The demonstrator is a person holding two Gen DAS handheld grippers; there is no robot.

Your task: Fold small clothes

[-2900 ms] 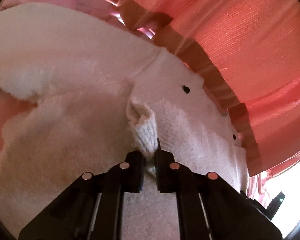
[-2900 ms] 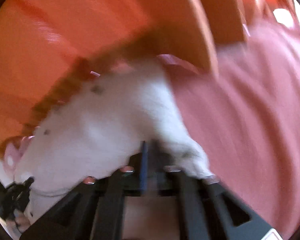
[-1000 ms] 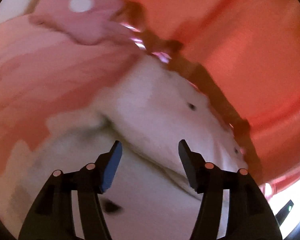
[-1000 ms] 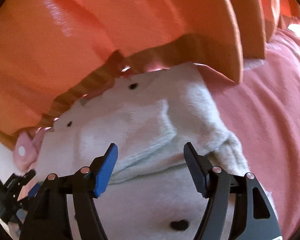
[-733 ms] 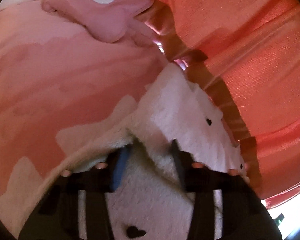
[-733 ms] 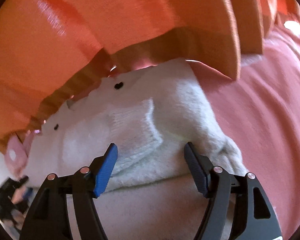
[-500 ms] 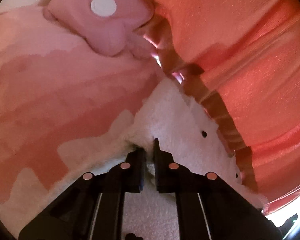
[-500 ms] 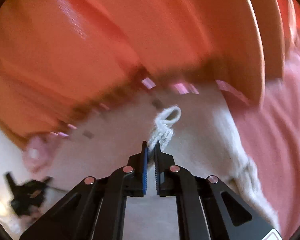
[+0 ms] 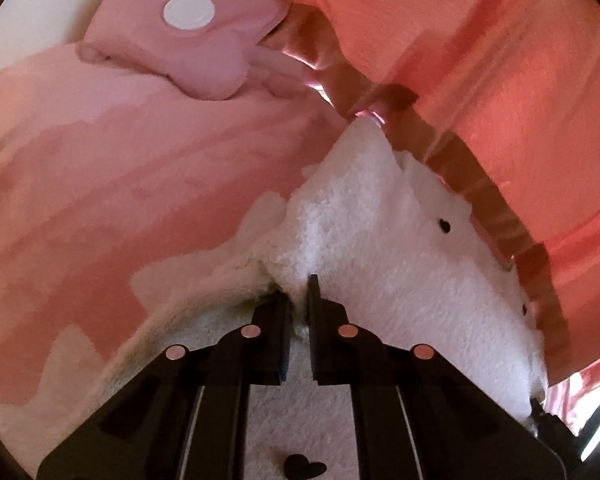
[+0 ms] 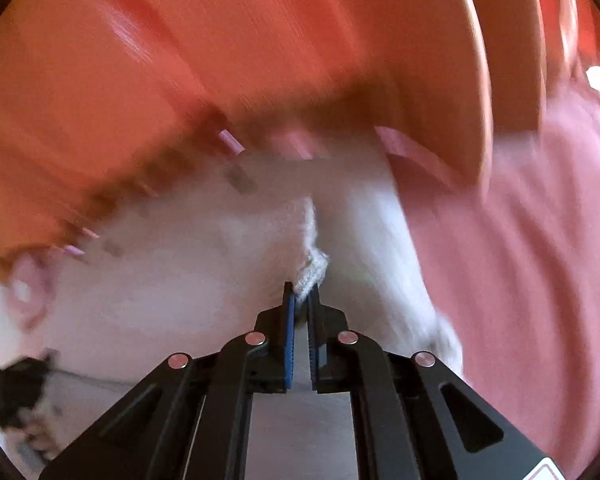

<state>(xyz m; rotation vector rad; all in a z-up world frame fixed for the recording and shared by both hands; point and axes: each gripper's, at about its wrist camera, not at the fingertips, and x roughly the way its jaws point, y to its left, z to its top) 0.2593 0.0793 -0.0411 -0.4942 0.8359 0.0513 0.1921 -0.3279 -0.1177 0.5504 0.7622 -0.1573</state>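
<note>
White fluffy garment (image 9: 384,248) with small dark dots and a black heart, bunched on the pink bed (image 9: 119,184) at its curtain (image 9: 520,100) edge. Left gripper (image 9: 297,300) clamped on a fluffy fold. Right gripper (image 10: 301,300) clamped on the ribbed knit cuff (image 10: 312,268); view blurred. Pink pillow (image 9: 187,56) at far corner.

— Where could a gripper pass?
— Left of the garment (image 9: 384,220), the pink bedding (image 9: 111,184) lies bare up to the cushion (image 9: 187,36) at its far edge. On the right, bedding (image 10: 532,272) beside the garment (image 10: 171,280) is bare too.
— What blocks?
— The orange curtain (image 9: 500,80) hangs right behind the garment, its hem touching it; the right view (image 10: 259,60) is blurred.
</note>
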